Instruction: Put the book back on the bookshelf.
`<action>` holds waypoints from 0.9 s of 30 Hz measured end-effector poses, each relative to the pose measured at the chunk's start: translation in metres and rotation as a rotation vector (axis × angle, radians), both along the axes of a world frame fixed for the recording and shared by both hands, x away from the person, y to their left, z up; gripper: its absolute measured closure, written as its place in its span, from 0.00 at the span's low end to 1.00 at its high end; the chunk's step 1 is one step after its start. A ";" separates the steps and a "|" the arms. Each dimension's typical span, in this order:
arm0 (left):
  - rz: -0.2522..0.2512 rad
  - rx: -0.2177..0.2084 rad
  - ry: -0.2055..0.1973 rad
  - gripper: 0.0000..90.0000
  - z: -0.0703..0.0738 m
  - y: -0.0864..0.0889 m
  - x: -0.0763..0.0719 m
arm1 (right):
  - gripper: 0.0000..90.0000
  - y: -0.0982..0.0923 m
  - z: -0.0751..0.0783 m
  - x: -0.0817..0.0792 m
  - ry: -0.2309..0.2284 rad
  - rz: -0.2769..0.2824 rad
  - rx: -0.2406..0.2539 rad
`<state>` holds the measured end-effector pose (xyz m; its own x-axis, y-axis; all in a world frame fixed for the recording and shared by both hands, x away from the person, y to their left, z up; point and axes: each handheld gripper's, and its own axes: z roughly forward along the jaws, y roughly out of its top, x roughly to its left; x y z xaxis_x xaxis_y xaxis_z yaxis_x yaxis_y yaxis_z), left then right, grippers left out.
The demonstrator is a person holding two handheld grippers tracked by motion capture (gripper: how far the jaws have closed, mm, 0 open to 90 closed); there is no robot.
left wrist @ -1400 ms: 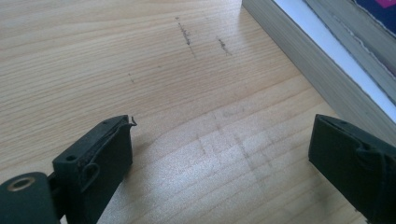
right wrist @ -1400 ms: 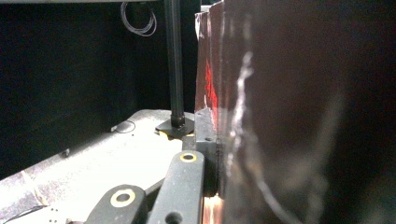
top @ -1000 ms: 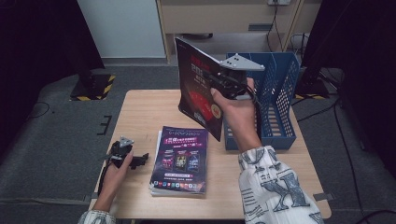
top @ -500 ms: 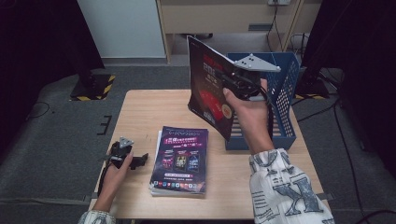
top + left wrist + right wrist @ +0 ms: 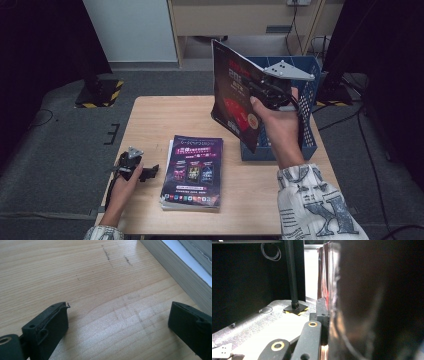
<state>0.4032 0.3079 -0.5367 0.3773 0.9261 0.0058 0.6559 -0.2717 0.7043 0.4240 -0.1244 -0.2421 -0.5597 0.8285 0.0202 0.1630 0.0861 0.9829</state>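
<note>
While raised upright over the worktop [image 5: 150, 120], clamped in the right tool [image 5: 272, 92] by its edge: one dark magazine [image 5: 235, 102], just beside the near wall of the blue file basket [image 5: 307, 127] and leaning toward it, not yet between the walls. Judged about midway for this one: lifted clear of the stack of magazines [image 5: 192, 172], carried most of the way, lowering into the basket and release left to do. Remaining after that, by the look of it: the stack itself, thick, lying flat near the front of the worktop. Compared with a second ago: magazine and right hand [image 5: 277, 125] shifted across toward the basket, cover now overlapping its rim rather than standing left of it; stack unmoved. Resting at the left front on the bare wood, close to the stack's side: left tool [image 5: 134, 167], jaws spread wide with nothing between them, in the same place as before
</note>
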 end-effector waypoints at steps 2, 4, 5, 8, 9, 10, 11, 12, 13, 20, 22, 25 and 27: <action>0.000 0.000 0.000 0.02 0.000 0.000 0.000 | 0.97 -0.003 0.000 0.000 0.000 -0.003 0.002; 0.000 0.000 0.000 0.02 0.000 0.000 0.000 | 0.97 -0.007 0.000 -0.001 0.004 -0.009 0.005; 0.000 0.000 0.000 0.02 0.000 0.000 0.000 | 0.97 -0.008 0.000 -0.002 0.004 -0.011 0.005; 0.001 0.000 0.000 0.02 0.000 0.000 0.000 | 0.97 -0.014 -0.001 -0.003 0.006 -0.017 0.006; 0.001 0.000 0.000 0.02 0.000 0.000 0.000 | 0.97 -0.015 -0.001 -0.004 0.006 -0.019 0.005; 0.001 0.000 0.000 0.02 0.000 0.000 0.000 | 0.97 -0.017 -0.001 -0.005 0.007 -0.023 0.002; 0.001 0.001 0.000 0.02 0.000 0.000 0.000 | 0.97 -0.019 -0.001 -0.005 0.006 -0.024 0.000; 0.001 0.001 0.000 0.02 0.000 0.000 0.000 | 0.97 -0.021 0.000 -0.006 0.008 -0.026 0.000; 0.001 0.000 0.000 0.02 0.000 0.000 0.000 | 0.97 -0.023 0.000 -0.007 0.008 -0.028 0.000; 0.002 0.001 0.001 0.02 0.000 0.000 0.000 | 0.97 -0.034 0.001 -0.010 0.020 -0.046 -0.007; 0.002 0.001 0.001 0.02 0.000 0.000 -0.001 | 0.97 -0.037 0.001 -0.011 0.019 -0.050 -0.010; 0.002 0.001 0.001 0.02 0.000 -0.001 -0.001 | 0.97 -0.043 0.000 -0.011 0.022 -0.059 -0.012; 0.002 0.001 0.001 0.02 0.000 -0.001 -0.001 | 0.97 -0.046 0.000 -0.012 0.024 -0.064 -0.012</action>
